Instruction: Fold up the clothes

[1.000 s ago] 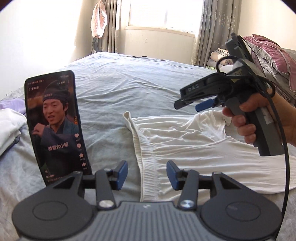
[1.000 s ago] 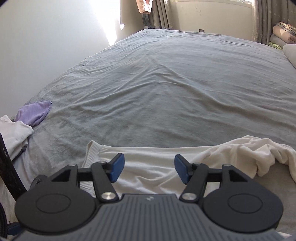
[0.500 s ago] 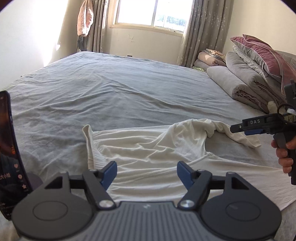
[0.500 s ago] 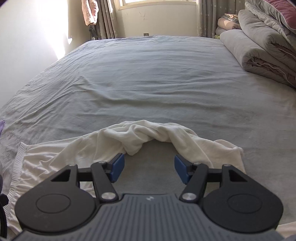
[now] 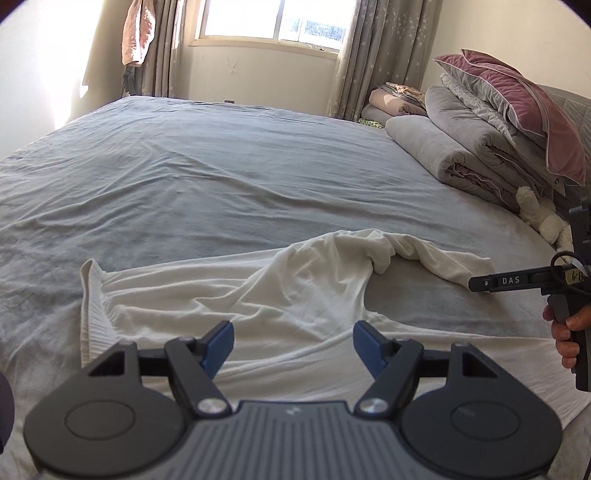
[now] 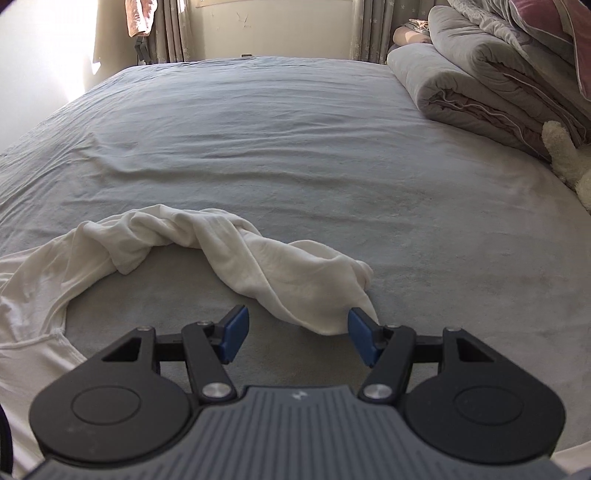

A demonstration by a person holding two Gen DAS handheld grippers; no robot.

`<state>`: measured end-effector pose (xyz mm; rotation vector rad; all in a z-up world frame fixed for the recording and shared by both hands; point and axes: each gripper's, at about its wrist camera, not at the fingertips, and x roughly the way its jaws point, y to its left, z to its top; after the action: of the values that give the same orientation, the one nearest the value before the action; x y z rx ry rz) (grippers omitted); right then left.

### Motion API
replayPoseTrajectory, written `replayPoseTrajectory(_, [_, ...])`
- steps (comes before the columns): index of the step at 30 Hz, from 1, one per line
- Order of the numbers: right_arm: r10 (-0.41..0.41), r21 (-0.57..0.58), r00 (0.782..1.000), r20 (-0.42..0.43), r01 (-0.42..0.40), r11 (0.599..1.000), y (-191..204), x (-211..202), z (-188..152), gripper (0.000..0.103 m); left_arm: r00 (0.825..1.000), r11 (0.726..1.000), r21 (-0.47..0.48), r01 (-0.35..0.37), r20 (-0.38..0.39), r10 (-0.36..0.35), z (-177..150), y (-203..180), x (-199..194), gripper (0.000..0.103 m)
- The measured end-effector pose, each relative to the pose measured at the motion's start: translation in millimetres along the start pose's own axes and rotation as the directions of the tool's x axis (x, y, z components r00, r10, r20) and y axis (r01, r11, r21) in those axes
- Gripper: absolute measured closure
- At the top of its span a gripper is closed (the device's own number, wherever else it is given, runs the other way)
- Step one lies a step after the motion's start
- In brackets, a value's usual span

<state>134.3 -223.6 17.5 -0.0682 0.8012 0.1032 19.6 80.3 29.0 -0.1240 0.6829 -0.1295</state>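
Note:
A white garment (image 5: 288,291) lies spread on the grey bed sheet (image 5: 221,177), its ribbed waistband (image 5: 86,306) at the left. My left gripper (image 5: 293,341) hovers open over the garment's middle, and nothing is between its blue pads. One leg is bunched and twisted (image 6: 280,269). Its end lies just in front of my right gripper (image 6: 295,332), close to the right pad (image 6: 360,332), which stands open without pressing on it. In the left wrist view the right gripper (image 5: 474,284) shows side-on at the right edge, held by a hand (image 5: 569,332).
Rolled grey quilts (image 5: 461,158) and a maroon pillow (image 5: 524,99) are stacked along the bed's right side, with a white plush toy (image 6: 565,158) below them. A window with curtains (image 5: 273,22) is at the far wall. A dark object's edge (image 5: 3,406) shows at the lower left.
Both views have swung right along the garment. The phone has slid out of the left view. The left jaws have spread wider. The right gripper has moved from the waistband area to the bunched leg's end.

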Motion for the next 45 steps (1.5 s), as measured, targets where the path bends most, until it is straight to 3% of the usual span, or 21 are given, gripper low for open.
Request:
replayPoseTrajectory(2, [-0.018, -0.018, 1.0, 0.002, 0.019, 1.0, -2, 7, 1, 0.042, 1.0, 1.0, -0.008, -0.003, -0.013, 0.003, 0, 1, 7, 0.03])
replayPoseTrajectory(7, [-0.015, -0.033, 1.0, -0.023, 0.014, 0.999, -7, 16, 6, 0.087, 0.999, 1.0, -0.019, -0.017, -0.04, 0.017, 0, 6, 20, 0.031])
replayPoseTrajectory(9, [0.009, -0.025, 1.0, -0.016, -0.009, 1.0, -11, 11, 14, 0.091, 0.999, 0.999, -0.024, -0.025, -0.048, 0.024, 0, 9, 24, 0.031])
replayPoseTrajectory(20, [0.027, 0.015, 0.995, 0.095, -0.028, 0.999, -27, -53, 72, 0.094, 0.997, 0.997, -0.051, -0.05, -0.065, 0.047, 2, 21, 35, 0.031])
replayPoseTrajectory(26, [0.016, 0.021, 0.998, 0.062, -0.017, 1.0, -25, -84, 85, 0.094, 0.996, 0.997, -0.051, -0.055, -0.069, 0.051, 3, 22, 38, 0.031])
replayPoseTrajectory(35, [0.014, -0.021, 0.999, 0.033, -0.013, 1.0, -26, -117, 73, 0.094, 0.996, 0.995, -0.068, -0.068, -0.067, 0.064, 4, 28, 39, 0.031])
replayPoseTrajectory(38, [-0.01, -0.028, 1.0, 0.011, 0.01, 1.0, -30, -108, 73, 0.094, 0.995, 0.995, -0.068, -0.074, -0.07, 0.069, 4, 28, 40, 0.031])
replayPoseTrajectory(45, [-0.075, 0.034, 0.989, -0.127, 0.08, 0.996, -44, -26, 82, 0.094, 0.995, 0.995, -0.064, -0.081, -0.067, 0.076, 4, 28, 40, 0.031])
